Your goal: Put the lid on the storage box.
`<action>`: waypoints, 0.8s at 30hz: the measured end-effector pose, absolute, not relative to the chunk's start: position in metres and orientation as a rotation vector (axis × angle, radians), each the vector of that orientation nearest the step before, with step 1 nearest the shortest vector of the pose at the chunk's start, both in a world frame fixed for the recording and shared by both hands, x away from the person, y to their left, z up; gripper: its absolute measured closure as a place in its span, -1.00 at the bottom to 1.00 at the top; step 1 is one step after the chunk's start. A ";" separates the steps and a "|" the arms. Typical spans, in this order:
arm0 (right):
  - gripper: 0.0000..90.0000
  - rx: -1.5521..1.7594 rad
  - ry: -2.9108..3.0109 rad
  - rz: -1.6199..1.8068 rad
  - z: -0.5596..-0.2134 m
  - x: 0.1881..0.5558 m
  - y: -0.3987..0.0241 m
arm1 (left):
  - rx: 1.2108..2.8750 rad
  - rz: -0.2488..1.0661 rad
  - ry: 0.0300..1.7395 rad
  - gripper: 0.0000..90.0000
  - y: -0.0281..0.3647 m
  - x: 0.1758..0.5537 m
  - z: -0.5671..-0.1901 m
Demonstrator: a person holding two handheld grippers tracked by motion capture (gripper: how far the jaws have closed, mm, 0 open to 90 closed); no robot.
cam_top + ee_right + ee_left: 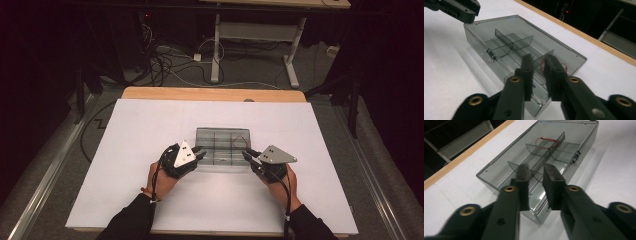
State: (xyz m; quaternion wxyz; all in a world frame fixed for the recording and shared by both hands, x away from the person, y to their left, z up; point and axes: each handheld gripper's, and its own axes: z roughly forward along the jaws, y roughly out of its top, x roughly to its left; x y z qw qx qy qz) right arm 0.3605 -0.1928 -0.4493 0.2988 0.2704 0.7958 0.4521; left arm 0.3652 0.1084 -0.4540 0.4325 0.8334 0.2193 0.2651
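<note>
White tabletop (125,165): clear box (222,146) lies between both slightly parted hand-held grippers (199,154) (247,155).

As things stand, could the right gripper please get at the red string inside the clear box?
Probably not: the right gripper is at the clear box, but its lid looks shut over the red string.

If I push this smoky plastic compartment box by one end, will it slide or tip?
The compartment box lies low and flat, so it would likely slide rather than tip. Its thin clear walls look rigid but light, nearly empty apart from a red string.
</note>
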 end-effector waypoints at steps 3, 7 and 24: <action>0.47 0.715 2.089 1.203 -0.448 0.360 -0.195 | 2.064 0.681 0.549 0.34 0.108 0.364 -0.454; 0.18 0.733 2.051 1.216 -0.446 0.360 -0.198 | 2.050 0.710 0.553 0.07 0.109 0.364 -0.452; -0.61 0.770 1.997 1.255 -0.448 0.360 -0.195 | 2.046 0.720 0.563 -0.56 0.109 0.362 -0.451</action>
